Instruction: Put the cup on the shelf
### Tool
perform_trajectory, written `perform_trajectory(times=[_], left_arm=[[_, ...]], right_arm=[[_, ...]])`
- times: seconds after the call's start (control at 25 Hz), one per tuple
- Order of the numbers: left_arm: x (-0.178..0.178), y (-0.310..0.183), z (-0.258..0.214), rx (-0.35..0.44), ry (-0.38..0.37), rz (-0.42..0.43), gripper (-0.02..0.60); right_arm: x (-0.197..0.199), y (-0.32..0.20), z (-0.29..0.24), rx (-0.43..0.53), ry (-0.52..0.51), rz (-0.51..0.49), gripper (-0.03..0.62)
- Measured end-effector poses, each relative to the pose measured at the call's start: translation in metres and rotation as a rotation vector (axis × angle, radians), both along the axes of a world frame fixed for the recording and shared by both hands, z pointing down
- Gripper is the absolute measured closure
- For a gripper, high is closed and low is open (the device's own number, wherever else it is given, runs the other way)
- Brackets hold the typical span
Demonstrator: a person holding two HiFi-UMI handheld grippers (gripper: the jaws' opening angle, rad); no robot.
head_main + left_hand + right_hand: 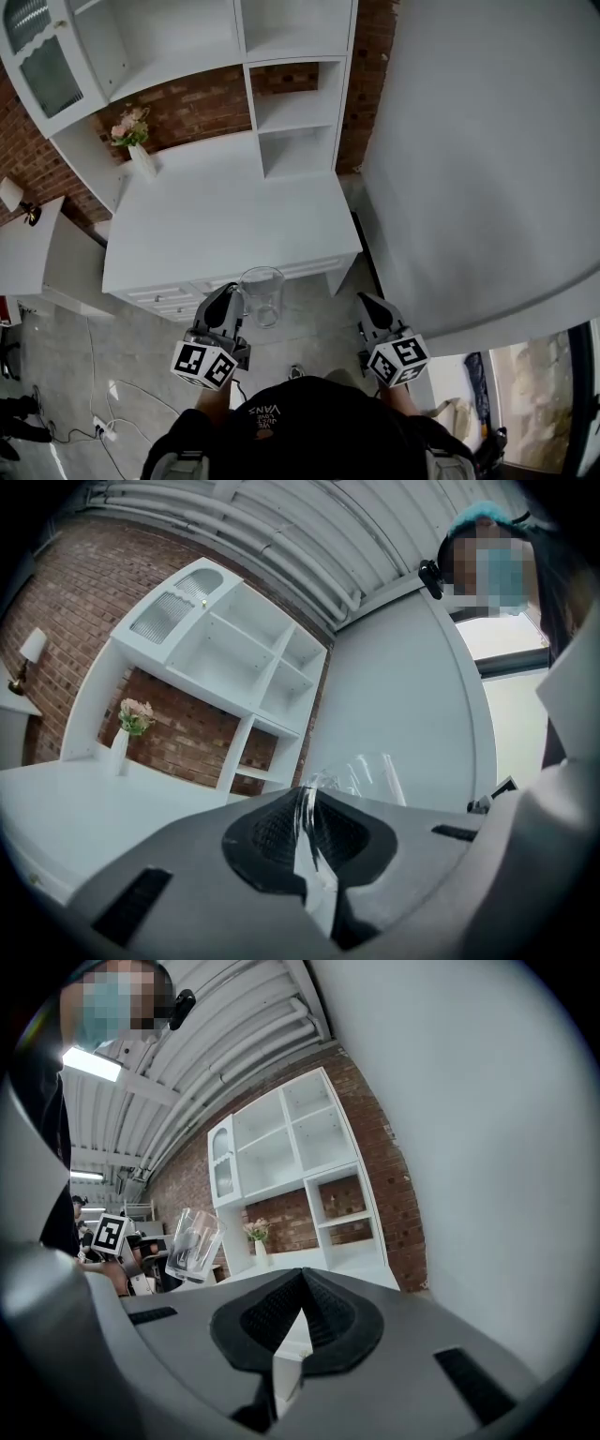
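Clear glass cup (262, 295), white wooden shelf unit (295, 112) against red brick wall (202, 105), pink flowers (129, 127) in slim white vase (142, 161).

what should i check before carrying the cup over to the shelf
1. Grip: left claw shut on the glass cup by its wall. Ok.
2. Firmness of that thin pinch: cannot tell.
3. Right claw: jaws together, nothing in it. Ok.
4. Shelf: the open compartments in view look bare. Ok.
5. Vase of flowers: at the counter's far left, away from the lower compartments. Ok.
6. Cup above the counter: not ok, it hangs over the floor in front of it.
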State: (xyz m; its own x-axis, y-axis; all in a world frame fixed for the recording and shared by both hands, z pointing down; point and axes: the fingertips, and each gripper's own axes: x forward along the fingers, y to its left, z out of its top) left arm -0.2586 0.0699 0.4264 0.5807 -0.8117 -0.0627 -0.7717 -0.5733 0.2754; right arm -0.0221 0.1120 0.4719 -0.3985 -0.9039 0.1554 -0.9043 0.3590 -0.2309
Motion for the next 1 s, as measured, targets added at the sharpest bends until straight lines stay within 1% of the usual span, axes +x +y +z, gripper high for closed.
perform_trajectory(times=[0.16,0.36,0.52,0.68,0.8,1.0], left_arm=[[-0.002,-0.025,0.006,-0.018,0.011,-0.007,0.565],[0.011,-0.053,0.014,-0.033,0.009,-0.01,0.565],[0.021,-0.078,0.014,-0.031,0.018,-0.047,0.565],[0.039,-0.104,0.008,-0.022,0.02,-0.079,0.565],[0.052,-0.127,0.003,-0.011,0.037,-0.112,0.565],[0.083,-0.158,-0.001,-0.002,0.047,-0.149,0.565]], right_arm=[[-0.007,-0.022,0.002,-0.029,-0.002,-0.017,0.599],[0.004,-0.058,0.007,-0.031,-0.011,-0.033,0.599],[0.012,-0.092,0.008,-0.024,-0.01,-0.071,0.599],[0.031,-0.127,0.003,-0.011,-0.003,-0.111,0.599],[0.048,-0.155,-0.003,0.012,0.002,-0.13,0.599],[0.077,-0.191,-0.006,0.021,0.005,-0.172,0.599]])
